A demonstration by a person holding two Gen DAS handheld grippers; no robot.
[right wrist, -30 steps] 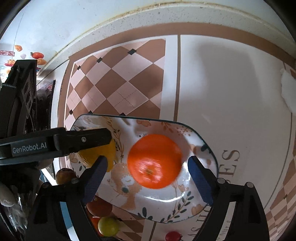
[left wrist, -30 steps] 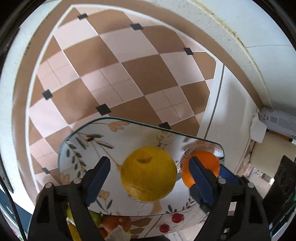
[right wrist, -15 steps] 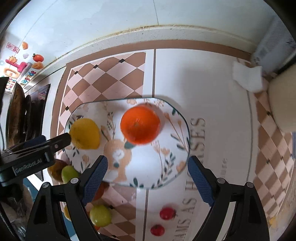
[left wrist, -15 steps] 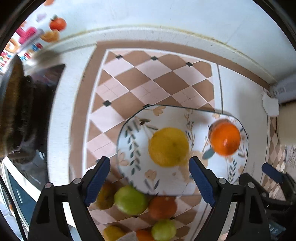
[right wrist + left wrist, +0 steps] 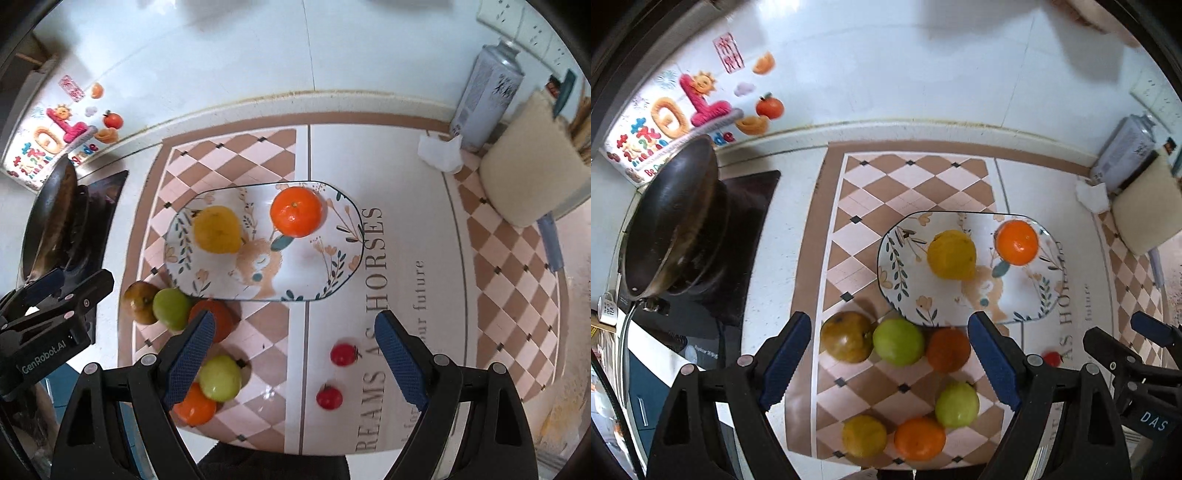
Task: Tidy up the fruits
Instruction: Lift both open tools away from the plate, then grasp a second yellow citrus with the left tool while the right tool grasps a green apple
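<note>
Fruit-gathering is mid-way: your left tongs (image 5: 888,358) and right tongs (image 5: 295,354) hang agape, empty. Next, drop onto the round green fruit (image 5: 898,341) beside the floral oval ceramic plate (image 5: 897,291)

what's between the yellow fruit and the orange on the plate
Only bare plate between yellow fruit and orange; the right wrist view shows this.

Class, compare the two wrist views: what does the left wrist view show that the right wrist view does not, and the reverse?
Only the left view shows a yellow fruit at the mat's near edge. Only the right shows a second small red fruit nearest the camera. Both share the plate holding a yellow fruit and an orange, and the dark wok.
</note>
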